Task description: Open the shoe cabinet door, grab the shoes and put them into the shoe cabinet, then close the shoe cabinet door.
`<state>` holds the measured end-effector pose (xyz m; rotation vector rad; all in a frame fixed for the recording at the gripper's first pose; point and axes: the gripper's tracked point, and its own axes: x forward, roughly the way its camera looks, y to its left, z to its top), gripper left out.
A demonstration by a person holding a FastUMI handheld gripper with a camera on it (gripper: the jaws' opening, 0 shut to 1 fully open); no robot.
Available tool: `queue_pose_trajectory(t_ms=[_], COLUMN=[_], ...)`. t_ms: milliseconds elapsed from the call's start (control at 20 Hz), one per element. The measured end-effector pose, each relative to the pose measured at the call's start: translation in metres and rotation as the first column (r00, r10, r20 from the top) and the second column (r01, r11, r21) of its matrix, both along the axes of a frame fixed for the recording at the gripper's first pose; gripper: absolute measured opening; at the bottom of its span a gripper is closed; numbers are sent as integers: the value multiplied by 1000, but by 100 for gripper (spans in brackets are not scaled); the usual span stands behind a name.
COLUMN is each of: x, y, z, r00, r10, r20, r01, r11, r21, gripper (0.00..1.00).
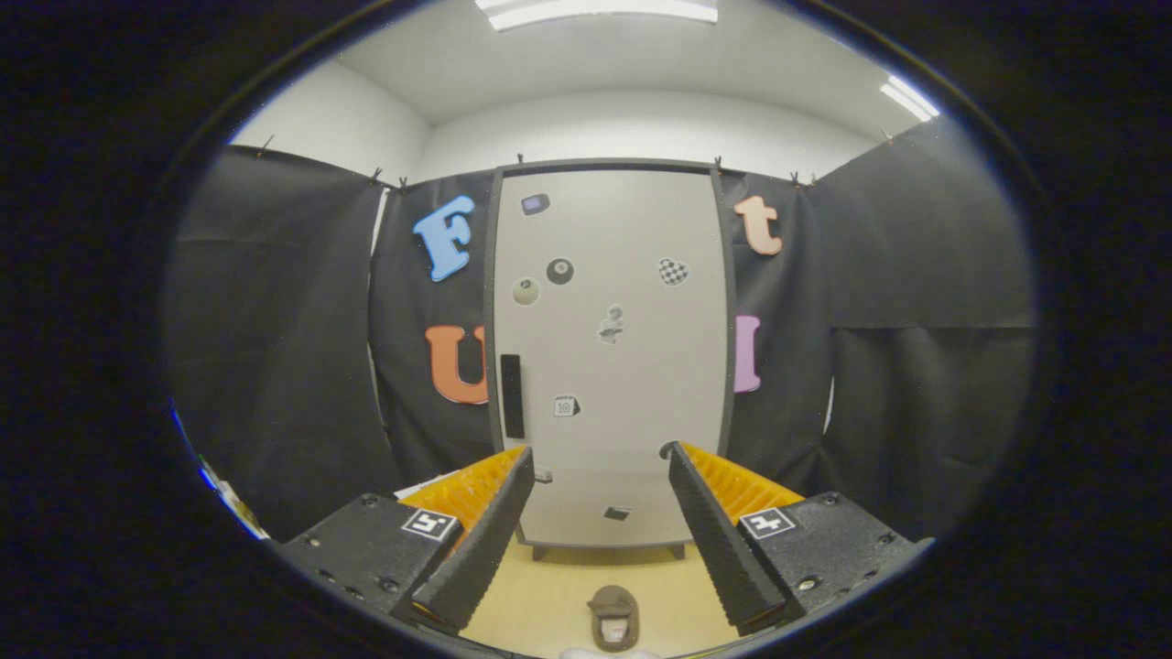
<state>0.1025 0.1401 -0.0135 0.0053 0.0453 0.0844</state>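
Shoe cabinet [609,357] stands against the booth wall beyond the jaws, door closed (contents hidden), dark handle [512,395] on its left edge. Gripper [600,458] jaws spread wide, grasping nothing. One shoe [613,619] on the floor between them, near the camera.

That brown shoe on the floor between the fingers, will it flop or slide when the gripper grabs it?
The shoe looks soft and low, so it may squash somewhat under the open gripper. The floor looks smooth, so a nudge could slide it. Its flat base makes rolling unlikely.
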Motion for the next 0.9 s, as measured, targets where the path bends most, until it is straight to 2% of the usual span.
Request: queue_pose_trajectory(t_ms=[300, 600, 750, 900], x=[93, 190, 228, 251], y=[71, 110, 118, 119], z=[-9, -17, -26, -32], r00=[998, 997, 995, 994], r10=[62, 67, 54, 39], r20=[-15, -41, -80, -98], r01=[-62, -67, -53, -39], r11=[998, 998, 999, 999], r21=[5, -4, 11, 7], gripper=[97, 97, 94, 83])
